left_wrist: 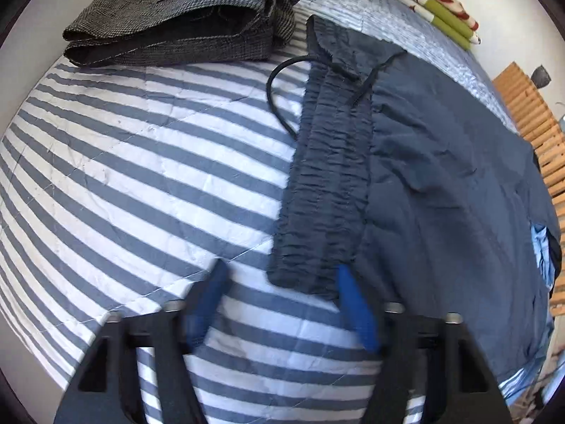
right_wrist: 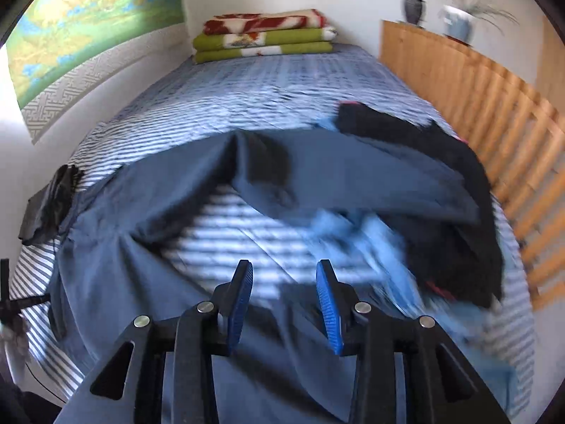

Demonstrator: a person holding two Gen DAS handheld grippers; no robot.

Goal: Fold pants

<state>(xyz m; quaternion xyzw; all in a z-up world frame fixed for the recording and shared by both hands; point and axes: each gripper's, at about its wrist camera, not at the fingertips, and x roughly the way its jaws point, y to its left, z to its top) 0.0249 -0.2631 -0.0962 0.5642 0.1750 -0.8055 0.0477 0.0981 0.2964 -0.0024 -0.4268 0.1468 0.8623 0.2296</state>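
Left wrist view: the left gripper (left_wrist: 279, 275) hangs with its blue fingers spread wide and empty, the navy pants (left_wrist: 441, 183) ahead to its right, their gathered waistband (left_wrist: 328, 176) reaching the right finger. Folded grey pants (left_wrist: 176, 14) lie far ahead. The right gripper (right_wrist: 284, 275), also spread wide, hovers above the pants' legs on the striped bedspread (right_wrist: 247, 236).

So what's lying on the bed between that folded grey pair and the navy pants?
Only bare striped bedsheet, crossed by the navy pants' black drawstring, in the left wrist view beside the folded grey pants.
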